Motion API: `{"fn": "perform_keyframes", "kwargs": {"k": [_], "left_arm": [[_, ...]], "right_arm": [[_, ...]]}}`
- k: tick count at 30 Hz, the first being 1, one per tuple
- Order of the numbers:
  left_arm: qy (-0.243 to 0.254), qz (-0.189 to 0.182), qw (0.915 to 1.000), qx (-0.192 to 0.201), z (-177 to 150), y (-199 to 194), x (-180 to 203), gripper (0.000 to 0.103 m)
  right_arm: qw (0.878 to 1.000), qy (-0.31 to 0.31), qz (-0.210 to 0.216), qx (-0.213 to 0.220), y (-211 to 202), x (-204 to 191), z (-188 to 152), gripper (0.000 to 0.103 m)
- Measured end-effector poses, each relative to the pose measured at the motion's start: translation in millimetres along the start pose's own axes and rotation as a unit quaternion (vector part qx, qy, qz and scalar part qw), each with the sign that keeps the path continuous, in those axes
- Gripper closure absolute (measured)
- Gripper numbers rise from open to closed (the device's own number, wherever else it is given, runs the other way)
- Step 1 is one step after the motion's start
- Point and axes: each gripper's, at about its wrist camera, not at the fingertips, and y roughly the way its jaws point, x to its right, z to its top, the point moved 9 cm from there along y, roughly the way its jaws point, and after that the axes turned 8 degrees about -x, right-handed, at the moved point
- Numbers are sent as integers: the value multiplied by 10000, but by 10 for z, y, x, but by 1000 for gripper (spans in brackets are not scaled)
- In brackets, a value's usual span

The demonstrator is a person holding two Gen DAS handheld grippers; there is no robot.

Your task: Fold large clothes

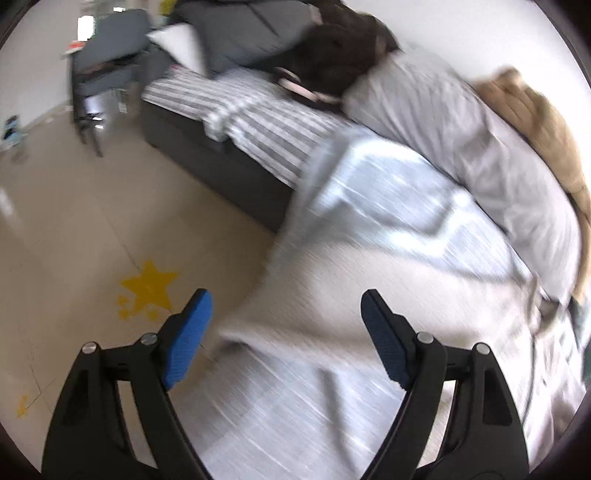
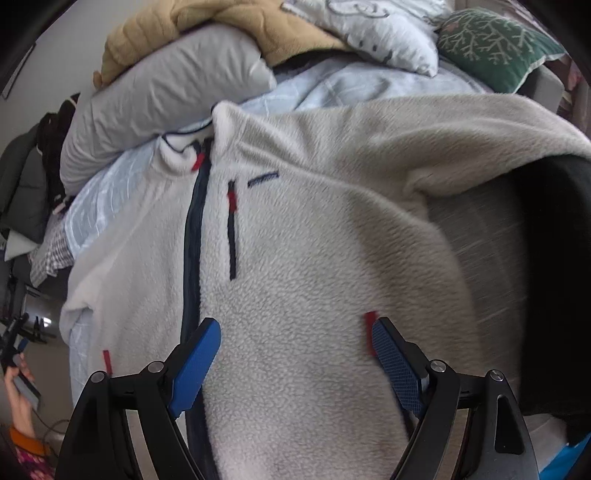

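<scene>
A cream fleece jacket [image 2: 314, 258] lies front-up on the bed, with a dark zipper [image 2: 194, 236] and red tabs. One sleeve [image 2: 424, 125] is laid across its top. My right gripper [image 2: 295, 325] hovers open over the jacket's lower front, nothing between its blue pads [image 2: 195, 365]. The left wrist view is blurred. In it my left gripper [image 1: 286, 299] stands open above the jacket's edge [image 1: 351, 291], at the side of the bed, pads apart and not pressing on the cloth.
A pale blue sheet [image 1: 388, 192], grey pillow [image 2: 159, 96], tan blanket [image 2: 229, 26], white pillow [image 2: 369, 33] and green cushion [image 2: 495, 48] crowd the bed's far side. Beige floor with a yellow star [image 1: 149, 286] lies left of the bed, and a grey chair [image 1: 107, 55] further off. A hand [image 2: 18, 395] shows lower left.
</scene>
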Motion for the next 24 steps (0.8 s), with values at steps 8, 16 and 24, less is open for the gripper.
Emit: {"fn": "perform_keyframes", "kwargs": {"k": [8, 16, 24], "left_arm": [[984, -524, 9918, -624, -565, -197, 1144, 20], [1464, -753, 9800, -1121, -1032, -274, 1895, 18], [1339, -909, 9751, -1515, -1369, -257, 2439, 18]], "right_arm": [[9986, 300, -158, 414, -542, 628, 195, 17], [9843, 1580, -328, 720, -862, 1869, 432, 17], [9650, 2428, -490, 857, -912, 2830, 658, 17]]}}
